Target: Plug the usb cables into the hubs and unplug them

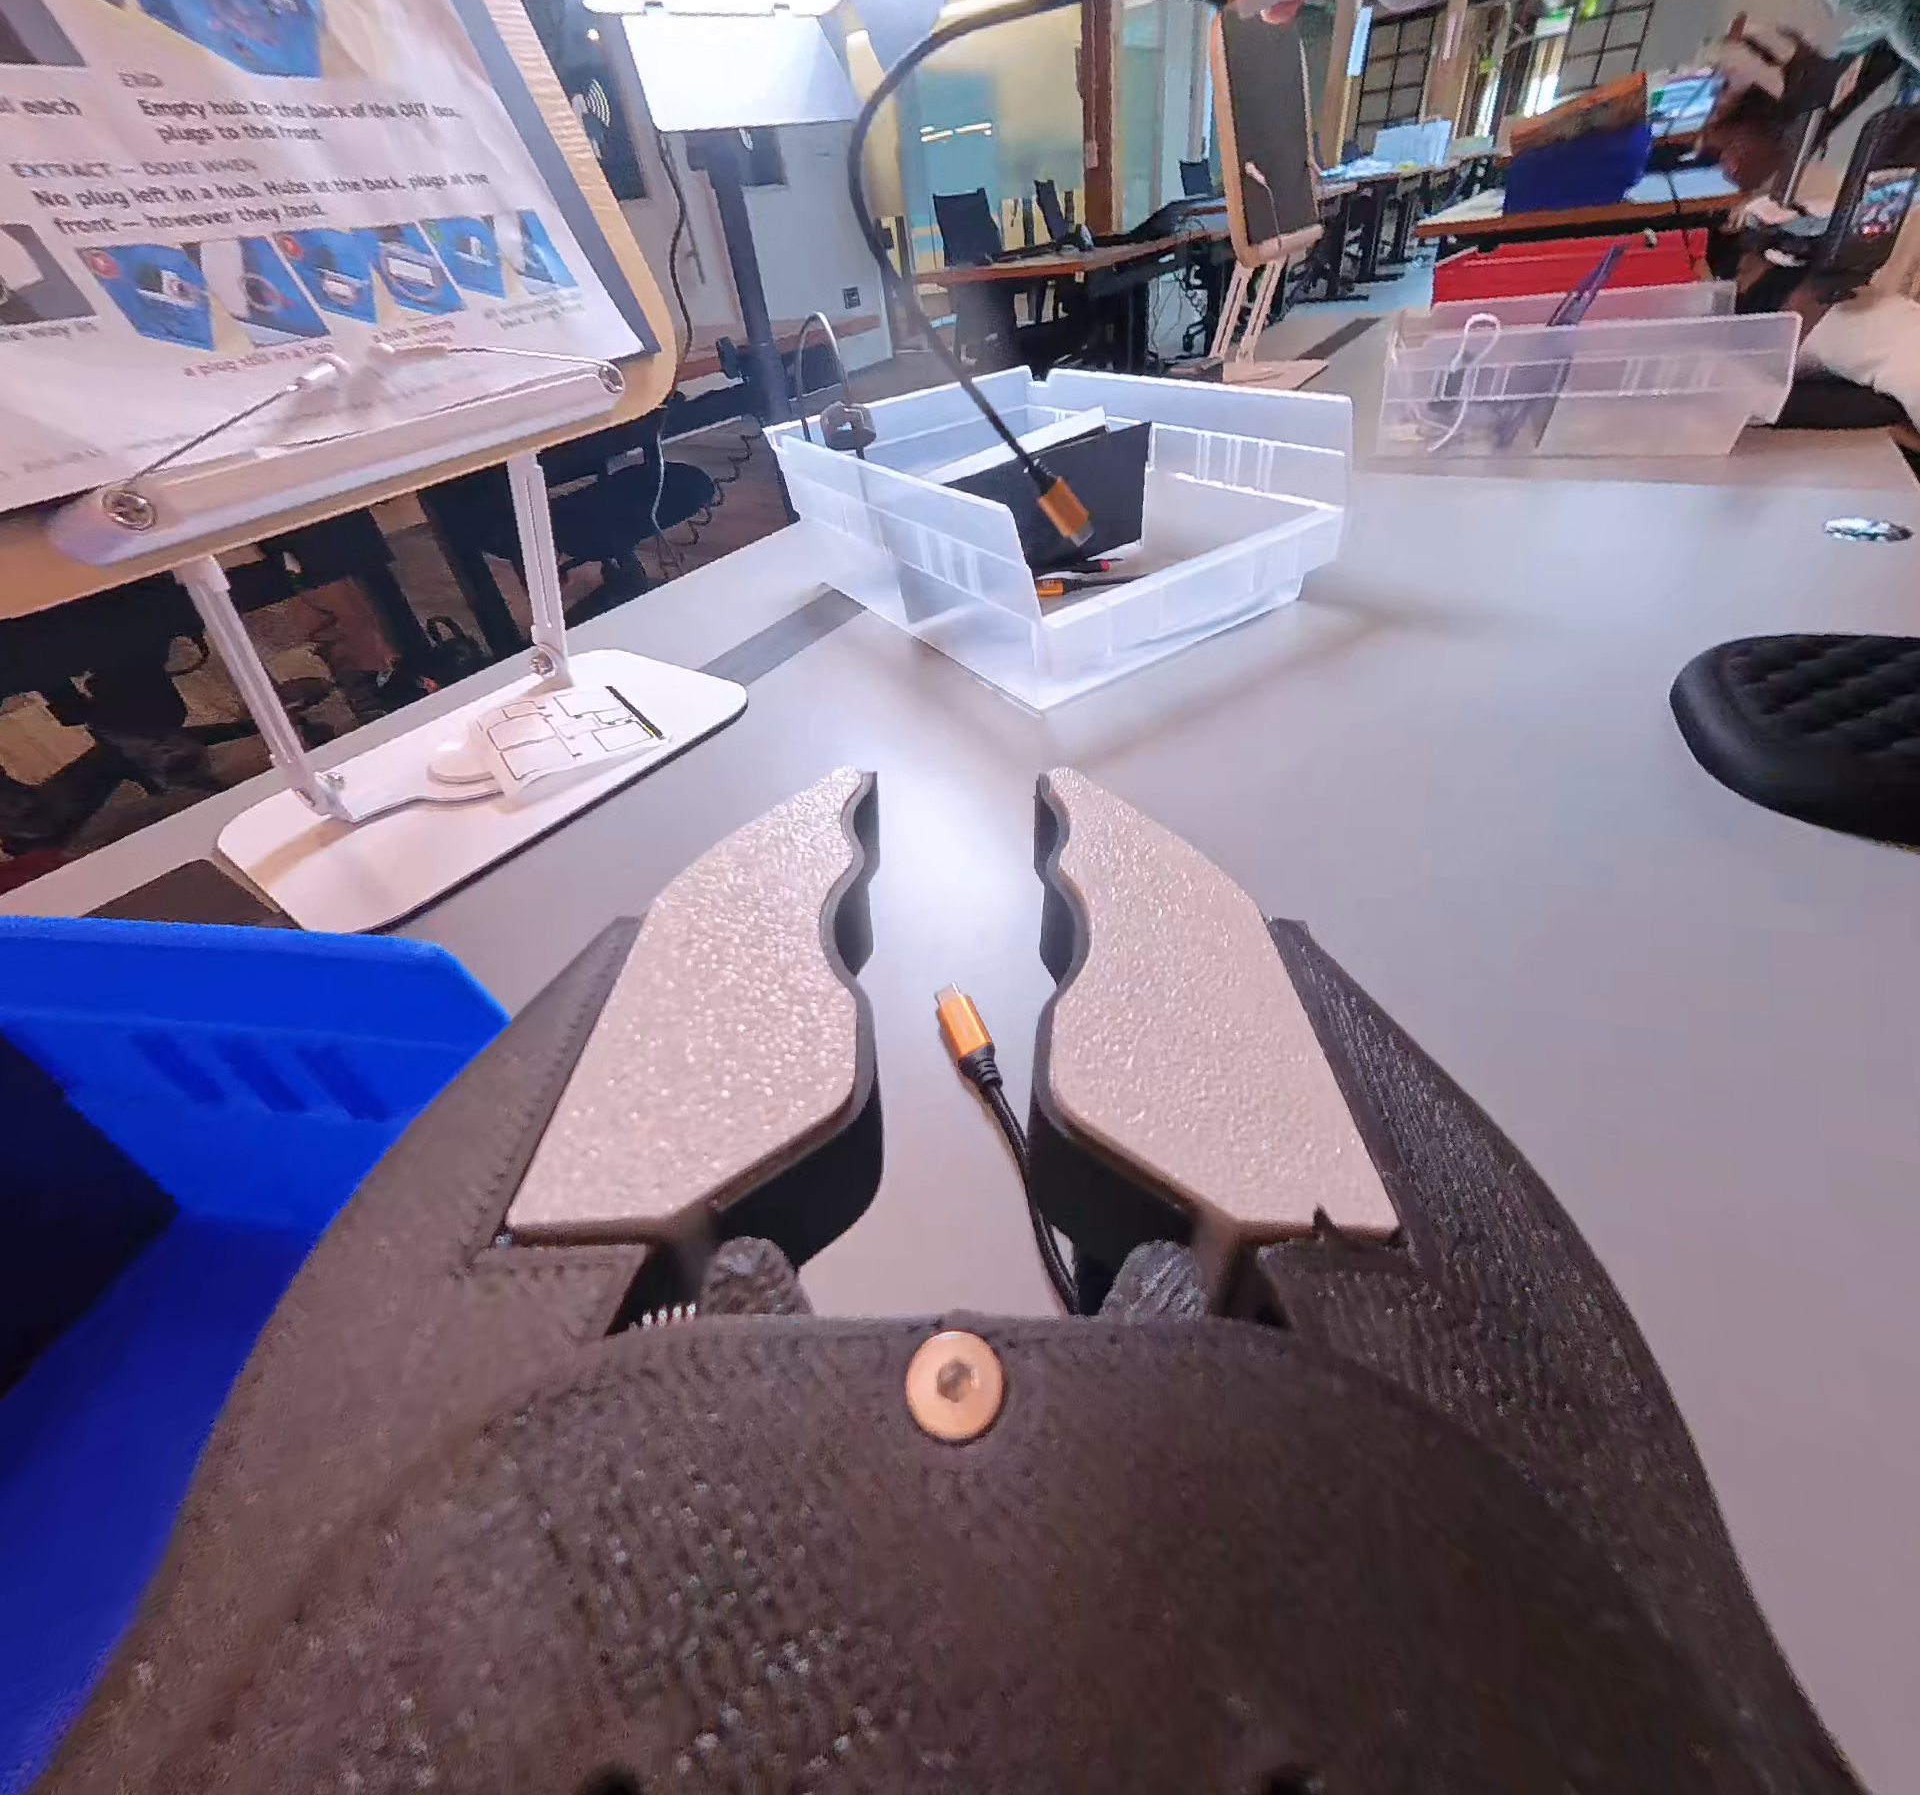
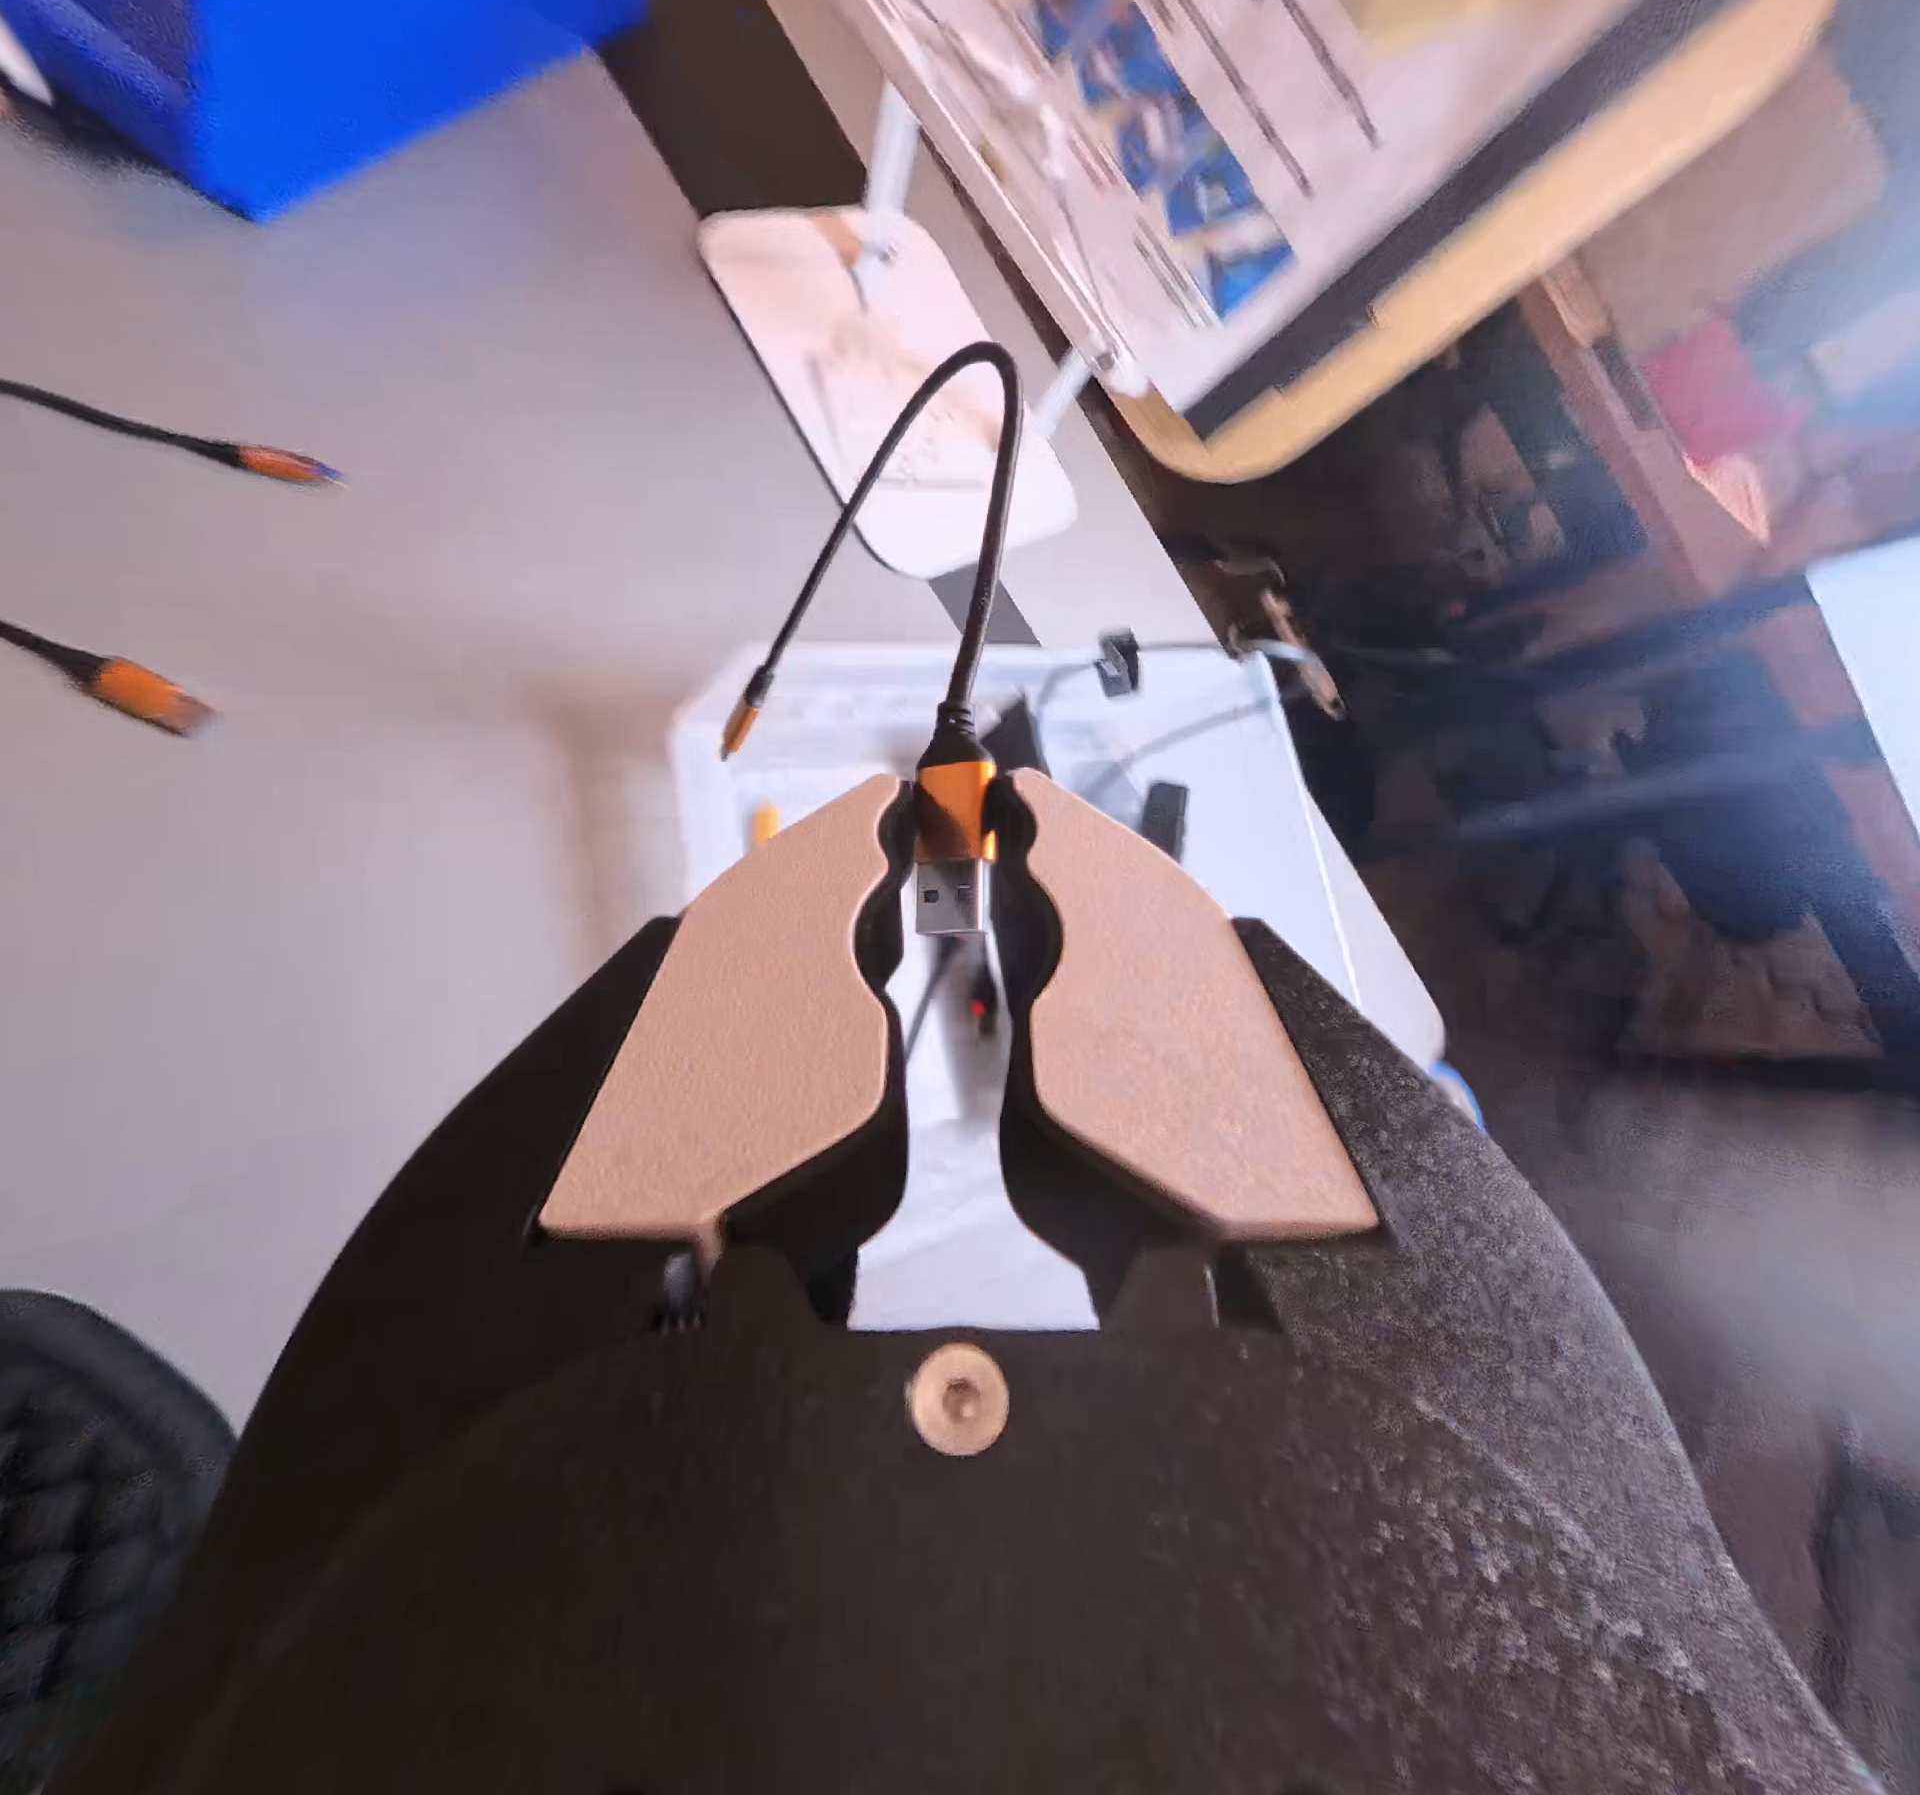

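Right gripper (image 2: 953, 815) clamps usb cable (image 2: 954, 810) above clear bin (image 2: 1340, 810).
Left gripper (image 1: 956, 810) wide, second cable (image 1: 966, 1028) on desk (image 1: 1455, 914) between fingers.

instruction sheet (image 1: 260, 187) on white stand (image 1: 468, 789); black padded mat (image 1: 1808, 727) right.

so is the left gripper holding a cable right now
No, the left gripper is open, and the orange-tipped cable just lies on the table between its jaws, untouched.
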{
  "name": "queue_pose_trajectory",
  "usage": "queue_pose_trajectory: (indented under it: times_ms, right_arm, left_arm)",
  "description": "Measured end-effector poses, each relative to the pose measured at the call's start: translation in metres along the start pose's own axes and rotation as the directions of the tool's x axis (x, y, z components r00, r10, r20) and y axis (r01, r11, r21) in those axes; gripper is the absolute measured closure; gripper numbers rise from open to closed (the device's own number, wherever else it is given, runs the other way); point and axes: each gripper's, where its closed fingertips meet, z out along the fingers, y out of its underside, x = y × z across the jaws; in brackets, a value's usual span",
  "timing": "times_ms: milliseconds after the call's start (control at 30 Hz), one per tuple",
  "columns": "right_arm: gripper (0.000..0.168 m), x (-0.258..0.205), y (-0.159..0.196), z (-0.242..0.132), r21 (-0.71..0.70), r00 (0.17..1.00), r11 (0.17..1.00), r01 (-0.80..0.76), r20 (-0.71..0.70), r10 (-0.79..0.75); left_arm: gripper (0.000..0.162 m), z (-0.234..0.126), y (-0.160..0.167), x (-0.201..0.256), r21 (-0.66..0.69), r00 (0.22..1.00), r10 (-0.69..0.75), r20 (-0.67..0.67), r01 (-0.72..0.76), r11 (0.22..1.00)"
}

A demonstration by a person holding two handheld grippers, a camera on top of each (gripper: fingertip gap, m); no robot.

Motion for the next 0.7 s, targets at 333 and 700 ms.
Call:
queue_pose_trajectory:
  times_ms: [333, 700]
  right_arm:
    - [0.153, 0.001, 0.146, 0.087, -0.427, 0.999, 0.904, 0.011, 0.042, 0.007]
    - [0.132, -0.047, 0.038, 0.11, -0.062, 0.995, 0.997, 0.038, 0.097, -0.032]
  left_arm:
    - [0.134, 0.006, 0.015, 0.006, -0.053, 0.999, -0.006, -0.042, 0.004, 0.999]
    - [0.134, 0.008, 0.023, 0.001, -0.074, 0.998, -0.034, -0.048, 0.031, 0.997]
